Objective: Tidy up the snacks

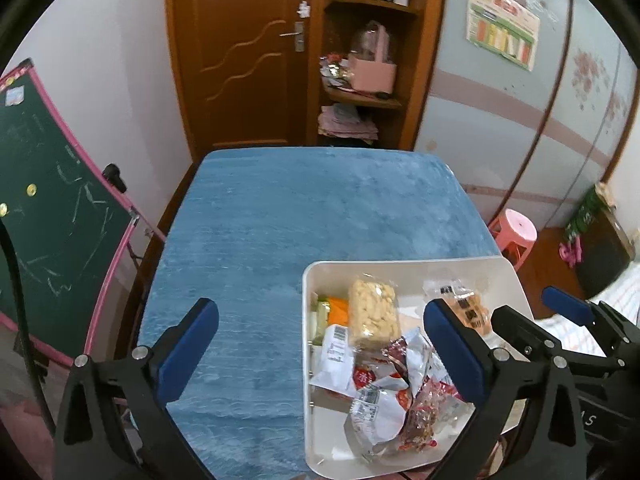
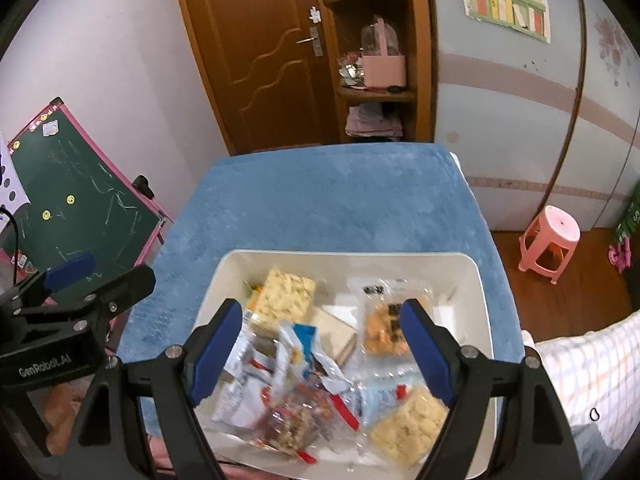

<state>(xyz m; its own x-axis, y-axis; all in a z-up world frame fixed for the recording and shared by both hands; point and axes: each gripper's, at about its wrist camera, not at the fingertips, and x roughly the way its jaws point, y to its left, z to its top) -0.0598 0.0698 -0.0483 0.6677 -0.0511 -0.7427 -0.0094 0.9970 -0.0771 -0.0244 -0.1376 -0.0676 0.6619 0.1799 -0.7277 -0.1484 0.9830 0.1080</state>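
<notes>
Snacks fill the white bin [image 2: 478, 280] at the near right corner of the table — a puffed-rice bar [image 2: 286, 294], an orange cracker pack [image 2: 384, 330] in clear wrap, and crinkled red-and-white packets [image 1: 384, 392] whose print is too blurred to read. "GenRobot.AI" is legible on your left gripper's [image 1: 320, 344] body in the right wrist view. You hold both tools level, fingers pointing toward the far edge; your left gripper is spread wide, straddling the bin's left wall, and your right gripper [image 2: 326, 348] hangs spread over the packets, pinching nothing. A blue plush cloth [image 1: 280, 216] covers the table; beyond it stand a wooden door [image 1: 240, 48], a shelf, a chalkboard [image 1: 52, 208] and a pink stool [image 2: 550, 236].
</notes>
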